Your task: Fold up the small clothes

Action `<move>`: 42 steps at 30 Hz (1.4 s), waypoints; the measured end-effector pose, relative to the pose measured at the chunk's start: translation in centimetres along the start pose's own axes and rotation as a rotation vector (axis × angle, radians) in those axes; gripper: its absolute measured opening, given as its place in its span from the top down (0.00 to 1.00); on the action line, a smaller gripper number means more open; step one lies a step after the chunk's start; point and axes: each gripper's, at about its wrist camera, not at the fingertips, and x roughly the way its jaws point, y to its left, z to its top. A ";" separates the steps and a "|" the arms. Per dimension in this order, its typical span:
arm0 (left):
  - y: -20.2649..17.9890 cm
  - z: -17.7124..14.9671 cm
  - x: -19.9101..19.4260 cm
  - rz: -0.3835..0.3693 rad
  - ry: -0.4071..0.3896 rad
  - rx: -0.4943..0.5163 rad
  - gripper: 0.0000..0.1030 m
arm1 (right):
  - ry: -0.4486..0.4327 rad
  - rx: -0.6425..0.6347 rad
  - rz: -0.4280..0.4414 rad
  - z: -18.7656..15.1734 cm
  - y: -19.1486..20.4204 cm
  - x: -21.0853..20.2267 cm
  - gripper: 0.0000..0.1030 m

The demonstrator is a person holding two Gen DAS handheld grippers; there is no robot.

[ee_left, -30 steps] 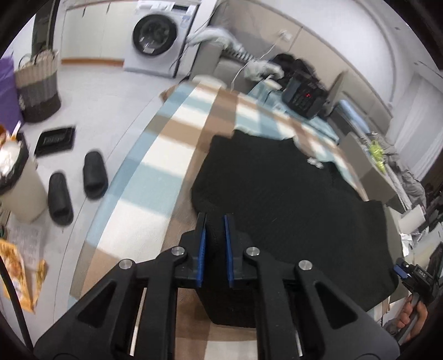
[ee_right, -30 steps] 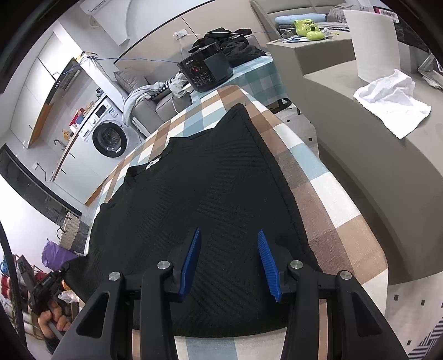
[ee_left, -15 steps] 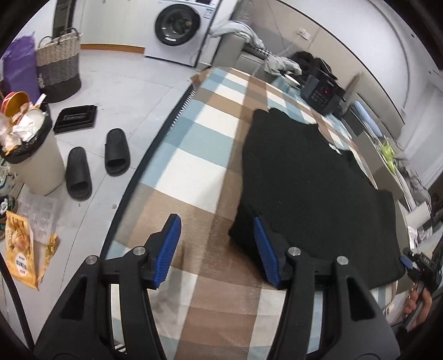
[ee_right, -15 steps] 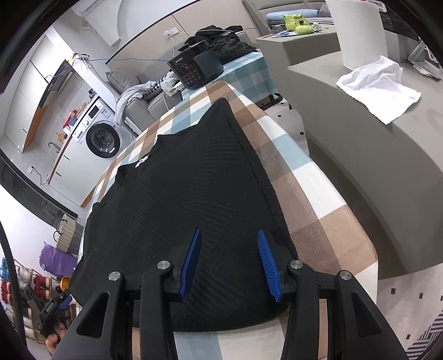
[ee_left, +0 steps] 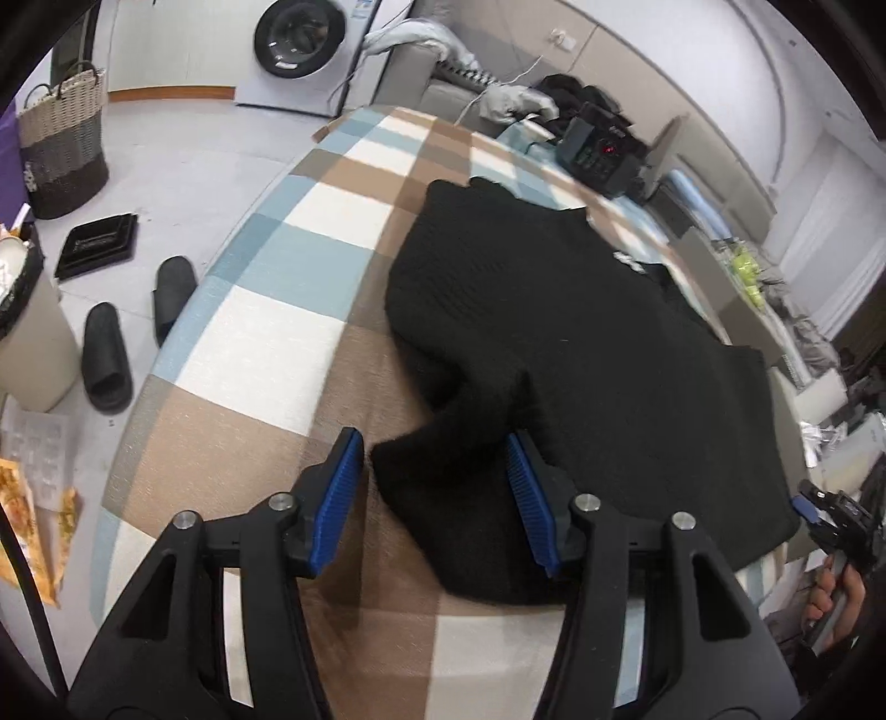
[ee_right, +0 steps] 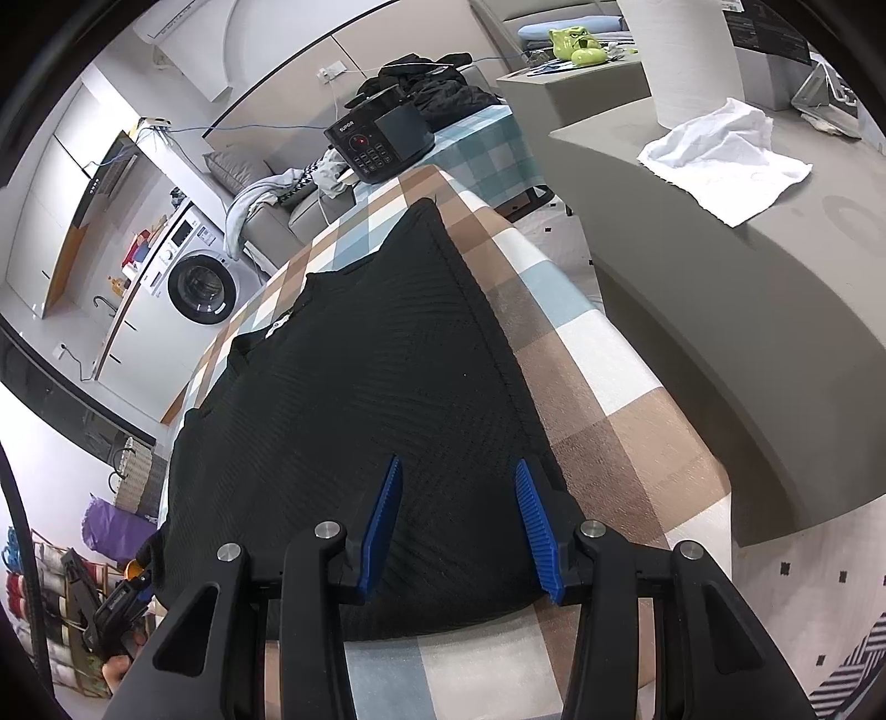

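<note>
Knitwear is seen here: a black knitted sweater (ee_left: pixel 581 332) is spread on a checked tablecloth (ee_left: pixel 266 354) of brown, blue and white squares. In the left wrist view, one corner of the sweater is bunched up and lies between the two blue pads of the left gripper (ee_left: pixel 434 498). The jaws of this gripper are held wide apart and nothing is clamped; whether the pads touch the cloth cannot be told. In the right wrist view, the right gripper (ee_right: pixel 457 526) is placed over the near hem of the sweater (ee_right: pixel 354 399), close to its right edge. Its jaws are also apart, with the black knit visible between them, and nothing is gripped.

At the far end of the table a black appliance with a red light (ee_right: pixel 379 144) is seen, and behind it a pile of dark clothes (ee_right: pixel 437 83). A white washing machine (ee_left: pixel 296 50) is placed against the far wall. On the floor beside the table a pair of black slippers (ee_left: pixel 138 332) and a woven basket (ee_left: pixel 61 149) are found. On the grey counter to the right a white cloth (ee_right: pixel 720 160) is laid beside a paper roll (ee_right: pixel 686 55).
</note>
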 end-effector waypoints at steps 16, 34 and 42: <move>1.8 -3.5 -5.1 0.005 -0.030 -0.012 0.94 | 0.022 0.017 -0.006 -0.5 -0.9 0.0 0.58; 3.2 -3.0 -7.0 0.038 -0.044 -0.120 0.63 | 0.062 0.074 0.041 -3.1 -2.0 -0.8 0.55; 3.1 -2.9 -7.9 0.058 -0.061 -0.115 0.63 | 0.005 0.025 -0.053 -2.6 -1.9 -0.9 0.92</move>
